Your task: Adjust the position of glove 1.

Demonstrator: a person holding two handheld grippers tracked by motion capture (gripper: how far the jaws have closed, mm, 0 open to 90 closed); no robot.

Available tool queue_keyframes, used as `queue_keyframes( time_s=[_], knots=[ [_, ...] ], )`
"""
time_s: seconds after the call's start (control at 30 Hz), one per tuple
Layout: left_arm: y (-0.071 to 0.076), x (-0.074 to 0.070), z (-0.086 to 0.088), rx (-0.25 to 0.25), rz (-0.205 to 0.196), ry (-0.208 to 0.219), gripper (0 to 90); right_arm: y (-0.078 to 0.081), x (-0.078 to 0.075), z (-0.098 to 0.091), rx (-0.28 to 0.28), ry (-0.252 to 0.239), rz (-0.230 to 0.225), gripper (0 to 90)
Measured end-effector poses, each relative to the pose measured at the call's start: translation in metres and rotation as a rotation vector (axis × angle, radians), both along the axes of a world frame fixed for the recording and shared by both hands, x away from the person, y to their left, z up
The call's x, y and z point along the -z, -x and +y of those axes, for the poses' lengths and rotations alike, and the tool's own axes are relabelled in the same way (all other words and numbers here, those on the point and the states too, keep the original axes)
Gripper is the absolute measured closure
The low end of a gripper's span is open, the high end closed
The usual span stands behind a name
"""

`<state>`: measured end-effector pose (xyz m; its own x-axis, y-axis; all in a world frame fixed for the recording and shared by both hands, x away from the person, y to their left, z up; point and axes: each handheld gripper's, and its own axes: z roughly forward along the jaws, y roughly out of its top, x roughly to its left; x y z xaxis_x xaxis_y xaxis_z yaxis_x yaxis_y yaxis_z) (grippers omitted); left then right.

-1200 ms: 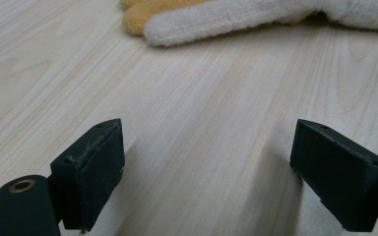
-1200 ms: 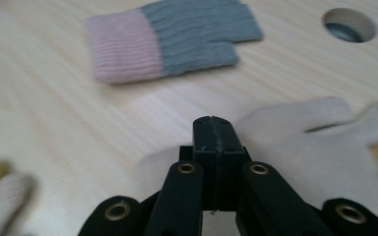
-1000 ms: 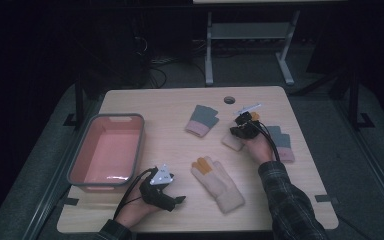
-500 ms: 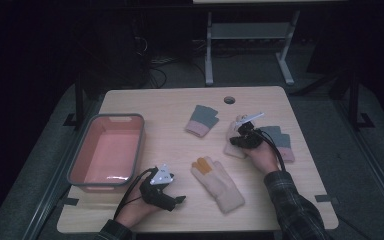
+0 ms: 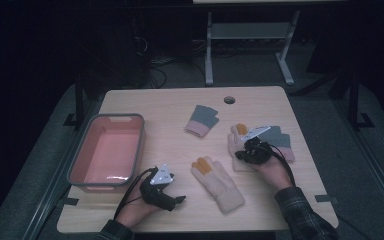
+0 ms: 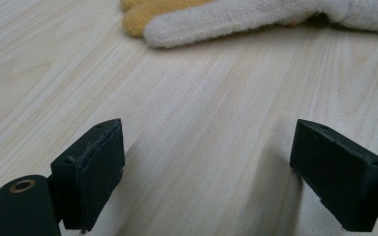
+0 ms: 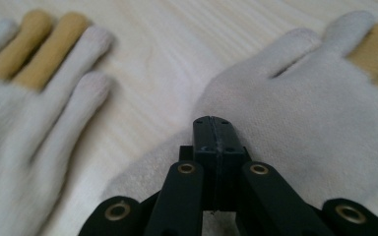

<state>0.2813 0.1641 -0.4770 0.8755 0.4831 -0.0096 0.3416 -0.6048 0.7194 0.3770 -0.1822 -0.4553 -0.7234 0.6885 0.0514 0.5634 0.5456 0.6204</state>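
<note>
Pinching the cream glove (image 7: 295, 123) in closed jaws, the right gripper (image 5: 244, 150) drags it toward its mate (image 5: 219, 184) — the left gripper (image 5: 176, 200) rests with jaws open.

left gripper (image 5: 179, 199) jaws apart, right gripper (image 7: 214, 129) clamped

Light wooden table (image 5: 170, 100) with a round cable hole (image 5: 229, 100) is set on grey carpet (image 5: 260, 70). Room is kept dark; a white metal frame (image 5: 250, 45) and cables (image 5: 160, 65) are seen behind.
</note>
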Motion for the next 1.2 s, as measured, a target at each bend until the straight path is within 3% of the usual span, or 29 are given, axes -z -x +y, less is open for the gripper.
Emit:
queue_keyframes(
  time_s=[0.4, 0.87, 1.03, 1.2],
  knots=[
    [0.0, 0.0, 0.0, 0.001, -0.001, 0.0, 12.6, 0.039, -0.003, -0.016, -0.052, 0.019, 0.015, 90.0],
    [0.0, 0.0, 0.0, -0.001, -0.001, 0.004, 12.6, 0.08, -0.007, -0.041, -0.063, 0.019, 0.048, 89.9],
    [0.0, 0.0, 0.0, -0.001, -0.002, 0.003, 12.7, 0.084, -0.015, -0.04, -0.058, -0.029, 0.026, 75.2],
    [0.0, 0.0, 0.0, -0.004, -0.001, 0.008, 12.7, 0.086, -0.023, -0.03, -0.053, -0.043, -0.013, 69.3]
  ],
)
